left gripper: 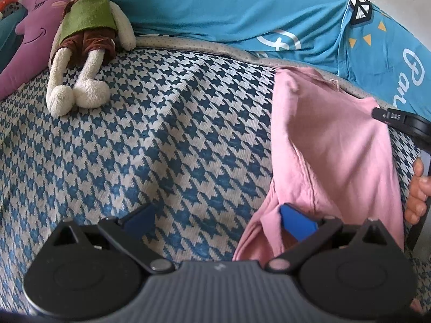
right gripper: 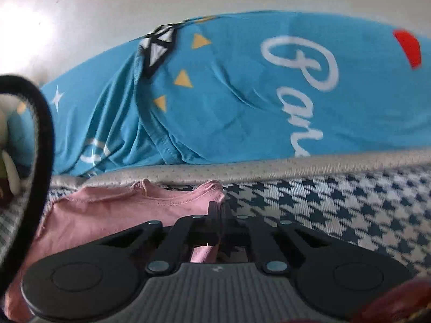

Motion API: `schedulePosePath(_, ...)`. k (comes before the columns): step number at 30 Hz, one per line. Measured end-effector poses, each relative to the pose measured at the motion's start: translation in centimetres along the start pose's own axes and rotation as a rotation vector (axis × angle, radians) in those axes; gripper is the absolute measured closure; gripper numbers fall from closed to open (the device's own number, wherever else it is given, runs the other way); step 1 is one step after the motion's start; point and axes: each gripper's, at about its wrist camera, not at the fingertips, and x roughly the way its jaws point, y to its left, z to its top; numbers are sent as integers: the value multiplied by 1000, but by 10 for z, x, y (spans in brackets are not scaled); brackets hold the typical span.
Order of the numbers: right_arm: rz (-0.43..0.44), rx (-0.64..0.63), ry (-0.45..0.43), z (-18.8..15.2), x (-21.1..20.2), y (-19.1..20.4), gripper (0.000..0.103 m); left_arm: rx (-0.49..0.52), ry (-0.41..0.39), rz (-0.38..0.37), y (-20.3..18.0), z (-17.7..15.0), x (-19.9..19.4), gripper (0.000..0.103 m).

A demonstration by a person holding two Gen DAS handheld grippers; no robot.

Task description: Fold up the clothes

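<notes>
Both claws are mine, one in each hand. On my right claw (right gripper: 217, 210) the two fingers are pressed together, and they pinch the edge of the pink shirt (right gripper: 107, 215) just beside its neckline; a strip of pink shows behind the fingertips, down in the linkage. My left claw (left gripper: 215, 218) stands wide, its blue pads far apart. One pad (left gripper: 296, 222) touches a bunched fold at the shirt's (left gripper: 331, 145) near end, the other hangs over bare cover, so that claw holds nothing.

The shirt lies on the checked bed cover (left gripper: 161, 134), its far end close to the grey mattress edge (right gripper: 242, 165).

Only the left camera shows the shirt's length: it runs from my pad up toward the mattress edge, creased down the middle. That camera also catches a stuffed bear (left gripper: 83, 40) in a green vest well away from the shirt, a purple cushion (left gripper: 32, 35) beside the bear, and my other hand (left gripper: 419, 188) with a bit of its black claw just past the shirt's far side.

Only the right camera shows the shirt's ribbed collar and the pinch itself. It also shows the white wall (right gripper: 134, 0) above the blue blanket (right gripper: 229, 102), which is heaped behind the mattress edge, and a black curved piece (right gripper: 43, 140) beside the shirt; what that is I cannot tell. The blanket (left gripper: 242, 8) appears in both views.
</notes>
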Motion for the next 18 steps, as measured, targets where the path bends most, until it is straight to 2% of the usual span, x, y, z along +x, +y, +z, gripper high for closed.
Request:
schedulePosePath(2, -2, 17, 4, 3, -4, -1, 96, -10, 6, -7, 1, 1, 1, 0)
schedulePosePath(5, -5, 60, -9, 10, -18, 0, 75, -40, 16, -26, 5, 4, 1, 0)
schedulePosePath(8, 38, 59, -19, 12, -40, 4, 73, -85, 5, -49, 13, 9, -4, 0)
schedulePosePath(15, 220, 38, 53, -5, -83, 32, 69, -141, -16, -43, 27, 16, -13, 0)
schedulePosePath(18, 295, 79, 93, -20, -94, 43, 62, -150, -16, -33, 31, 16, -13, 0)
